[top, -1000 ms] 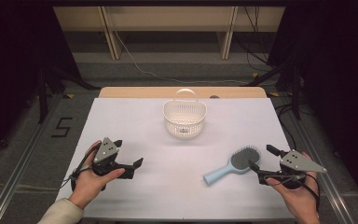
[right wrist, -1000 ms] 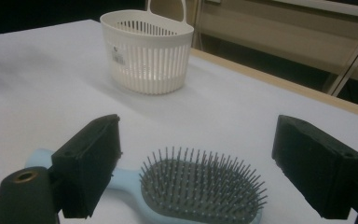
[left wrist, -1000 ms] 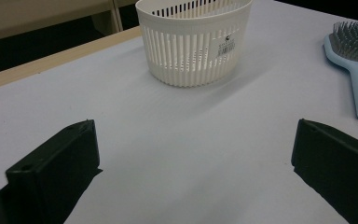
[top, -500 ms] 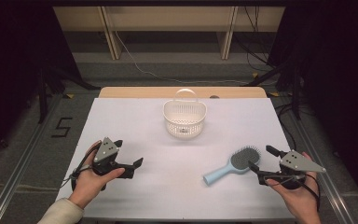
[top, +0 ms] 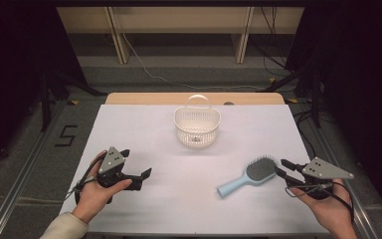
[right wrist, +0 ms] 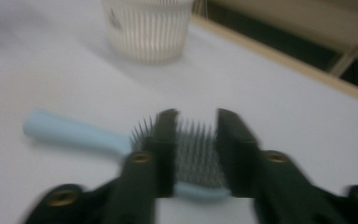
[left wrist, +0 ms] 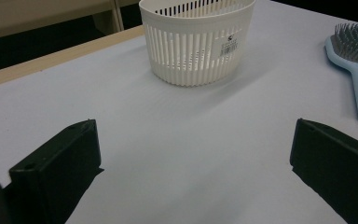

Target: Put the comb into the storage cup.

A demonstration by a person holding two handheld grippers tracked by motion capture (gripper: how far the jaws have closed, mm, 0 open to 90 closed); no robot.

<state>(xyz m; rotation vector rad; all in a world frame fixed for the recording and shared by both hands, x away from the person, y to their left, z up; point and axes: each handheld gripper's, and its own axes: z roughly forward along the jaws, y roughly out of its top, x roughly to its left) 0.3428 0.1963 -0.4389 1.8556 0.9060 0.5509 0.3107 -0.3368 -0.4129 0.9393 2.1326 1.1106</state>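
High view looks down from above; both low, close gripper views share the basket, one perhaps blurred

Left claw low, jaws spread wide; right claw just narrowed, jaws nearly together.
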